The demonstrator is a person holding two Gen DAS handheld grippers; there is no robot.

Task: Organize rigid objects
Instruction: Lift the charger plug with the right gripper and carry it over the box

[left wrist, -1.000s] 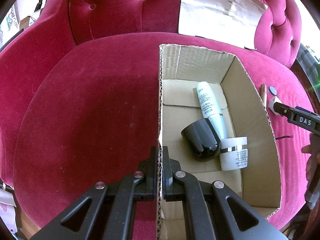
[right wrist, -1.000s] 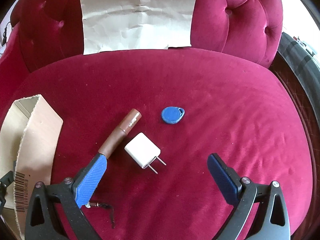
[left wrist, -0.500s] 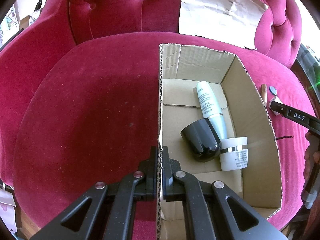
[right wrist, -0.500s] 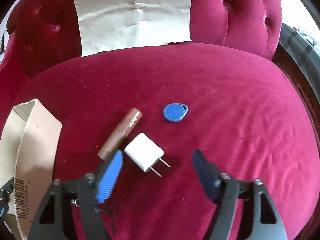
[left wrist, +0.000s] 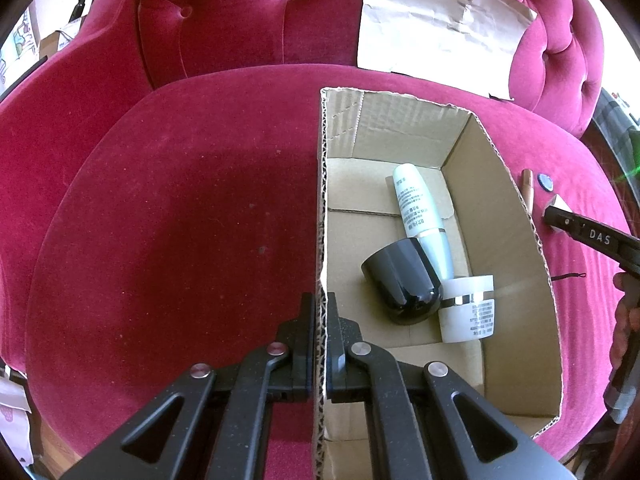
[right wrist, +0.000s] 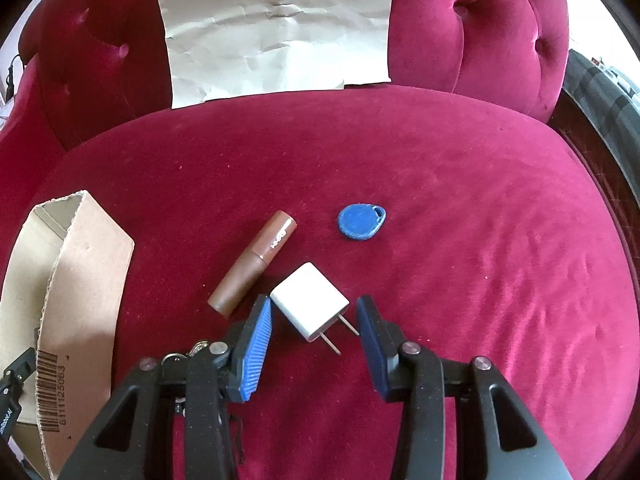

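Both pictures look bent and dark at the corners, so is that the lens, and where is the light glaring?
Yes, fisheye: in the left wrist view the box walls bow and the corners go black, with the sofa sunlit in patches and shine on the black jar; in the right wrist view the paper is brightest, and the charger stays sharp.

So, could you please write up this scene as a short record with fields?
surface: red sofa
box: cardboard, open, on the sofa
in box: black cup, pale tube, white jar
outside box: charger, brown tube, blue tag
left gripper: shut on the box wall
right gripper: open, fingers either side of the charger
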